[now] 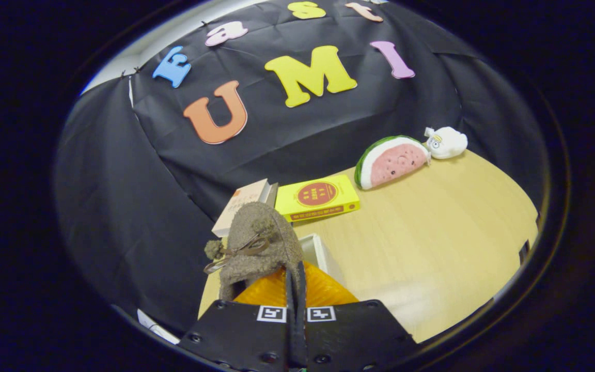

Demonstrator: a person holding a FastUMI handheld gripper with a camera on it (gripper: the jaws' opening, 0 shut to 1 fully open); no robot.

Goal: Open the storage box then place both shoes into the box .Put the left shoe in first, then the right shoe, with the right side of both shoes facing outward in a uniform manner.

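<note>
Low in the centre of the frame, the gripper point(295, 289) is seen with its two fingers drawn nearly together on the rear edge of a brown felt shoe point(259, 243), which is held raised with its toe pointing away; the fingers are judged to be closed on the shoe. A small pompom and a metal bit ornament are borne on the shoe's upper. Directly beneath and behind the shoe, a white rim of the storage box point(321, 250) is visible, with an orange ribbed surface point(323, 292) below it, whose nature cannot be told. The box is judged already opened. Whether the held shoe is the left or the right one cannot be determined, nor whether another shoe already lies inside. At least the setting-down of this shoe, right side outward, is judged still to be done. Toward mid-frame on the wooden table point(432, 232) lie a pale book point(243, 204) and a yellow book point(318, 199); at upper right rest a watermelon-slice plush point(393, 161) and a white plush toy point(447, 142).
</note>
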